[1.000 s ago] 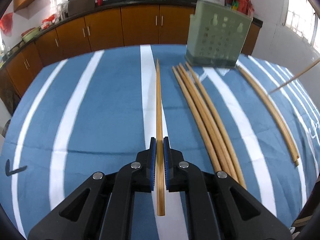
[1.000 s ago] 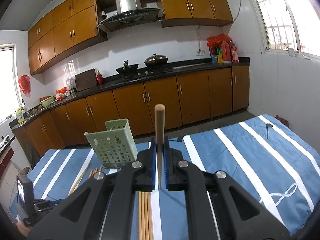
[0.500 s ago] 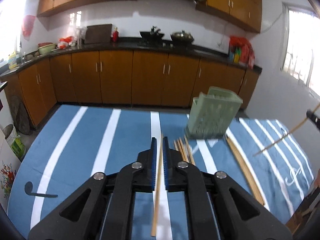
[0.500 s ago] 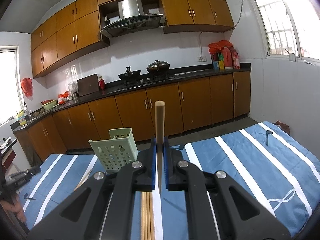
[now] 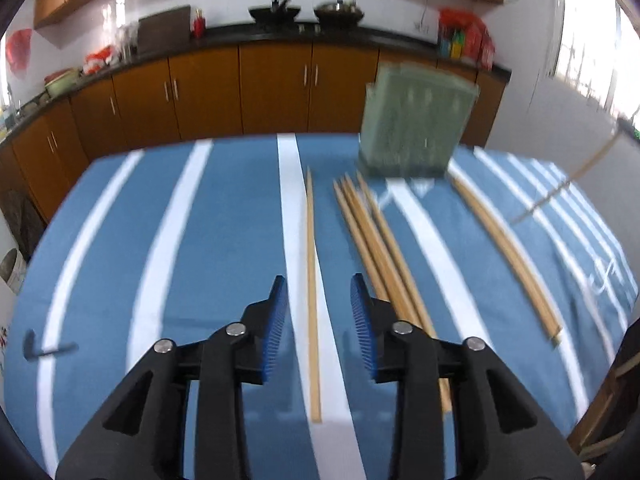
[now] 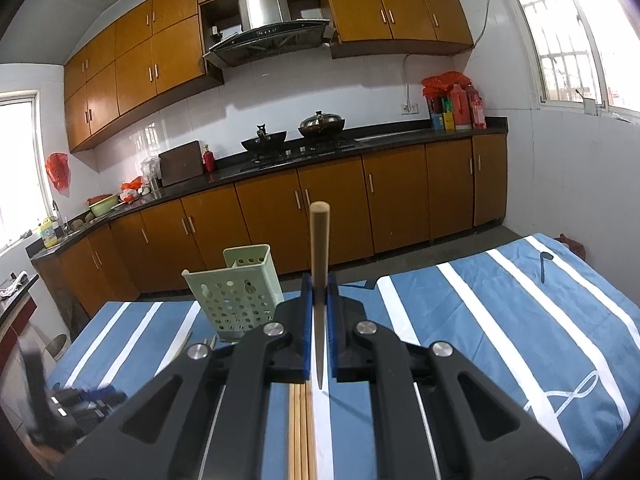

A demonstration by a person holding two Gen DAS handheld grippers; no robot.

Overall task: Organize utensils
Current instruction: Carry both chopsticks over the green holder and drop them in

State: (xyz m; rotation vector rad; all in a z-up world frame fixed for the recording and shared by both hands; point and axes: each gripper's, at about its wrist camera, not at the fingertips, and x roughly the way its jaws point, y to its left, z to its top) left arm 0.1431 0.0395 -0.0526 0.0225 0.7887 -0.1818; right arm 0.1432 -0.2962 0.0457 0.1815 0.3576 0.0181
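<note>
A single wooden chopstick (image 5: 309,220) lies lengthwise on the blue striped tablecloth (image 5: 224,240). My left gripper (image 5: 318,280) hovers over its near half with its jaws opening; the blue pads (image 5: 276,320) stand clear of the stick. A bundle of chopsticks (image 5: 372,240) lies just to the right and a further pair (image 5: 504,248) farther right. The green perforated utensil holder (image 5: 416,124) stands at the table's far side. My right gripper (image 6: 319,280) is shut on one chopstick (image 6: 320,236), held pointing up and away, right of the holder (image 6: 236,288).
A small dark hex key (image 5: 44,350) lies at the cloth's left edge. More chopsticks (image 6: 302,432) lie under my right gripper. Brown kitchen cabinets (image 6: 328,208) and a counter run behind the table. The left gripper (image 6: 68,404) shows as a blur at lower left in the right wrist view.
The left gripper held the single chopstick and tilted upward with it, then came back down. Its jaws have parted and the chopstick lies loose on the cloth. The right gripper kept still.
</note>
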